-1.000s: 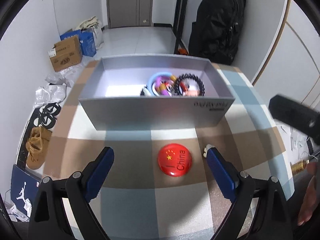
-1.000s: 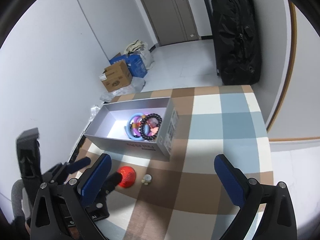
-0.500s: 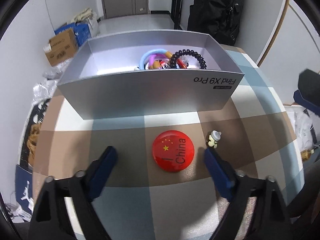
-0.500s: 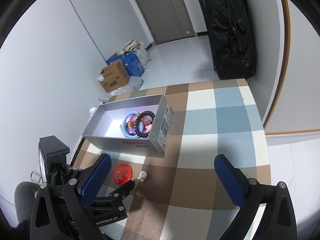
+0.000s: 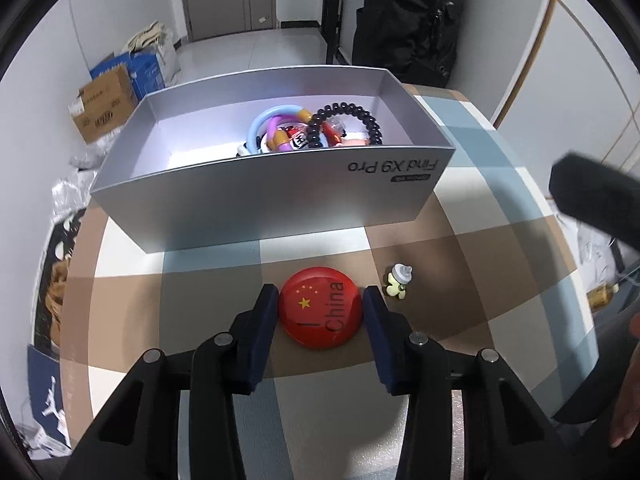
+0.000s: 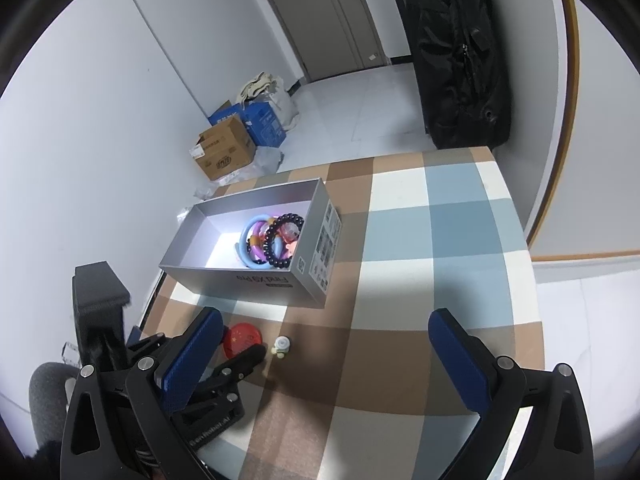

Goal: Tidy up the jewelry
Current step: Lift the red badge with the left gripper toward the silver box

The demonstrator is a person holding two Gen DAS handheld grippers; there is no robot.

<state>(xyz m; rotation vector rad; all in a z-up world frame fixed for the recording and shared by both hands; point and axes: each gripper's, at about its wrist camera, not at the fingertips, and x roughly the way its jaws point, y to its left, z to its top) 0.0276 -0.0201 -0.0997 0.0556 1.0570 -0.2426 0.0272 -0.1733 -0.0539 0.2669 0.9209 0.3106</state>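
Observation:
A round red badge (image 5: 320, 316) with a flag and the word China lies on the checked tablecloth in front of a grey box (image 5: 260, 208). My left gripper (image 5: 320, 300) straddles it with jaws closing, and both blue pads touch the badge's rim. A small white and yellow charm (image 5: 398, 280) lies just right of the right pad. Inside the box are a black bead bracelet (image 5: 348, 120), a blue ring (image 5: 260, 128) and other colourful pieces. My right gripper (image 6: 326, 316) hovers open and holds nothing, above the tablecloth to the right of the badge (image 6: 240, 338) and charm (image 6: 281, 346).
The table's far edge runs close behind the box. On the floor beyond lie cardboard boxes (image 5: 104, 108) and a black backpack (image 5: 404, 20) against the wall. The right gripper's dark body (image 5: 592, 204) and a hand (image 5: 628, 420) sit at the right.
My left gripper came down and in over the red badge, and its jaws narrowed from wide apart until the pads reached the badge's sides. The right gripper stayed in place, open.

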